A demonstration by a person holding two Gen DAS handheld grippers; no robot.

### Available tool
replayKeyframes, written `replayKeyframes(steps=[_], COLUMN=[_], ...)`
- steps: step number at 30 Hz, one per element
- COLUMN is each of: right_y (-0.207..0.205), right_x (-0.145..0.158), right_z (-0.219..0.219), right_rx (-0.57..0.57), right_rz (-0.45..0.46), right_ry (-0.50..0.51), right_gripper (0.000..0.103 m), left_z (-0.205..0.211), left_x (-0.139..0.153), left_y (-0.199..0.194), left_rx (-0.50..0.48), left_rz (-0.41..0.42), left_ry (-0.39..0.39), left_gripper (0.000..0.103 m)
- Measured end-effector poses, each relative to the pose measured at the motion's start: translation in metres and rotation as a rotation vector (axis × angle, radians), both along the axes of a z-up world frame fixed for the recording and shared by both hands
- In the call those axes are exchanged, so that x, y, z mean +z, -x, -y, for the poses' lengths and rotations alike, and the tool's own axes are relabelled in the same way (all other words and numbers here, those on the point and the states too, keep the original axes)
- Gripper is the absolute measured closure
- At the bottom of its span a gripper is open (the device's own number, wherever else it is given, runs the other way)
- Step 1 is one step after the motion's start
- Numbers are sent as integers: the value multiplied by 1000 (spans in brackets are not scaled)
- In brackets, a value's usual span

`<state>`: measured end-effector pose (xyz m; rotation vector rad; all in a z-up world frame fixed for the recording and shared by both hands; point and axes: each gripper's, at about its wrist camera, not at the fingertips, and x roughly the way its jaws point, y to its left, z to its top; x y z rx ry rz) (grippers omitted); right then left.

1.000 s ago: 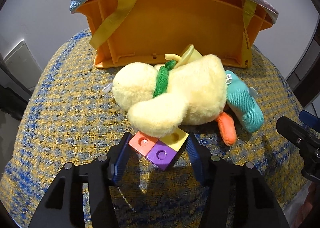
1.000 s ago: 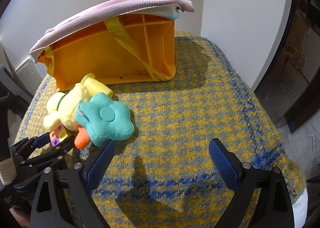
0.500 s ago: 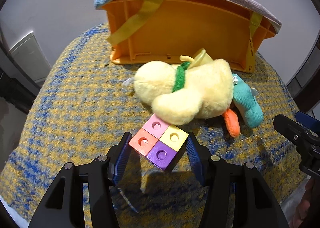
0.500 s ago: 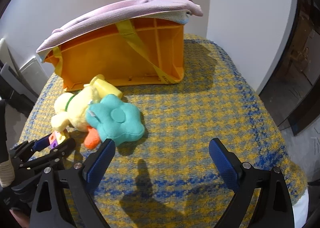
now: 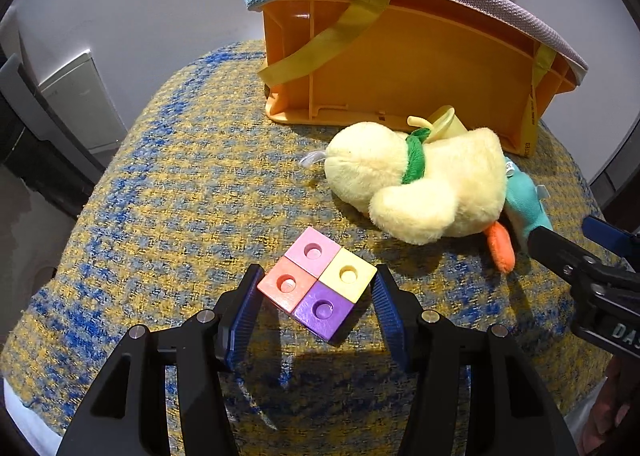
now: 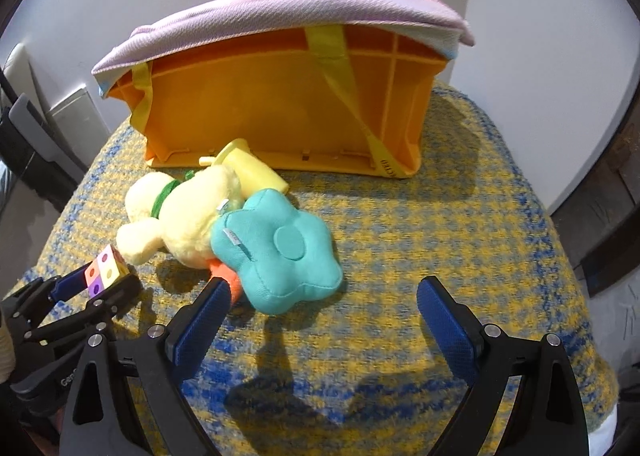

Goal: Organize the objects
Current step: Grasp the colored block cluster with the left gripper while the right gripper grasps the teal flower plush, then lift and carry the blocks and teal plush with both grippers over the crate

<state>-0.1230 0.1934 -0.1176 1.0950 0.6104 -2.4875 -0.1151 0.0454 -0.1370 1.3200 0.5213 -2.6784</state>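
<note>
1. The left gripper (image 5: 316, 298) has its fingers clamped on the block (image 5: 318, 282), lifted clear of the duck (image 5: 416, 180) at two o'clock
2. Next move, likely: carry it to the orange crate (image 5: 400, 68) at one o'clock
3. The right gripper (image 6: 320, 316) is open, just narrowed, empty, the teal flower cushion (image 6: 280, 252) at eleven o'clock; the duck and cup (image 6: 250, 170) crowd the crate's mouth
</note>
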Motion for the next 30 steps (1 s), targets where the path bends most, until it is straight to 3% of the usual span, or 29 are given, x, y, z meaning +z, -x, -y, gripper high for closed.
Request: replayKeyframes(steps=[6, 9, 13, 18, 30], right_y=[7, 6, 3, 0, -10], right_x=[-10, -12, -9, 0, 37], right_z=[12, 16, 16, 12, 0], right_rx=[24, 47, 57, 45, 32], right_rz=[21, 20, -2, -19, -32], right_ry=[-10, -8, -4, 7, 90], right_gripper=[37, 59, 70, 77, 78], left_z=[3, 6, 8, 10, 1], left_x=[-1, 0, 2, 10, 56], left_y=[2, 5, 5, 5, -10], left_rx=[4, 5, 6, 10, 24], left_rz=[4, 6, 1, -13, -63], left_ry=[0, -1, -2, -3, 8], left_gripper=[49, 49, 49, 49, 49])
